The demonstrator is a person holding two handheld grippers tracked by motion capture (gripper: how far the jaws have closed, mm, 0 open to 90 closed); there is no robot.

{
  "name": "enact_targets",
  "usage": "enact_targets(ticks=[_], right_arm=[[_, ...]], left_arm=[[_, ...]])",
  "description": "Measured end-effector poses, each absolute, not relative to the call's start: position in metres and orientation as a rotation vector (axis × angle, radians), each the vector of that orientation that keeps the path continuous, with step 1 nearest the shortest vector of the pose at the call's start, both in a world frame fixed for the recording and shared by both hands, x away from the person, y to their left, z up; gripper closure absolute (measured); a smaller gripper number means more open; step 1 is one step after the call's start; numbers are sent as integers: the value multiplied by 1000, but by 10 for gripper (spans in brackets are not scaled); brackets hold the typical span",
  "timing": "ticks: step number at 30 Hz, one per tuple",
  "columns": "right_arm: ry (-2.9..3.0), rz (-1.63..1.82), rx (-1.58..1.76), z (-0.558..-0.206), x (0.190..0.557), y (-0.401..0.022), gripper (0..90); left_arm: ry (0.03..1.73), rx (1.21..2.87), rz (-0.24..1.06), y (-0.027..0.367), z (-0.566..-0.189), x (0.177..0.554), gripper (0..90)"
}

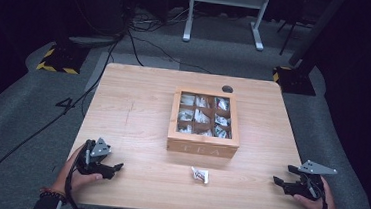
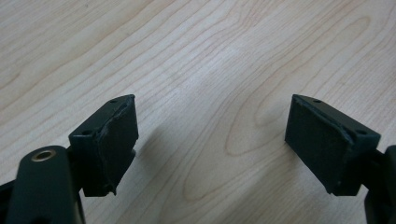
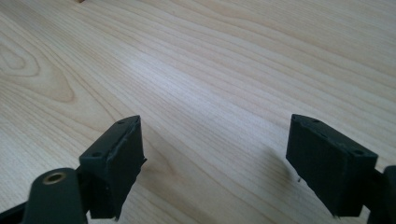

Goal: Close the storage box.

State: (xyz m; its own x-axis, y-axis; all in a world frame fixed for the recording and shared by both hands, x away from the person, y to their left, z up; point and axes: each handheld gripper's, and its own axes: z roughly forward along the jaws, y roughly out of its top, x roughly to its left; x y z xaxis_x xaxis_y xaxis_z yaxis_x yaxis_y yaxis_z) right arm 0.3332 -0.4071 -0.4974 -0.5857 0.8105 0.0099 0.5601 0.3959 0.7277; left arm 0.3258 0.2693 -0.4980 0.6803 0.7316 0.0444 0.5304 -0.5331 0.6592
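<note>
Both grippers sit low at the near edge of the table, one at each corner, with the person's hands behind them. Left gripper has its jaws spread and nothing between them; its own view looks along the two black pads at bare wood grain. Right gripper is likewise spread wide and empty, its pads framing plain tabletop in its own view

Between the two, near the front edge and a little right of centre, lies a single loose tea packet, small, white and crumpled, flat on the wood. Just behind it stands the wooden tea box, open on top, its nine compartments each showing white packets; which of them has room I cannot tell from here

My reading is that the packet is to be picked up and put into the box. Either gripper could reach it; the right looks the more natural, as the packet lies slightly to that side. To do it well, come in over the packet with the jaws kept wide, point them down, and straddle its short side so the pads close on the paper rather than skid it across the smooth wood. A thin, light wrapper slides easily, so press down gently before closing, then lift clear of the box's front wall before moving over a compartment
</note>
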Motion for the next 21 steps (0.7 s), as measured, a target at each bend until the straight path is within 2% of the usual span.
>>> enact_targets(ticks=[6, 21], right_arm=[[2278, 1030, 1228, -502, 330, -414, 196], [2268, 1003, 1205, -504, 328, -412, 195]], left_arm=[[1002, 2210, 375, 281, -503, 326, 170], [1006, 2196, 386, 283, -504, 324, 166]])
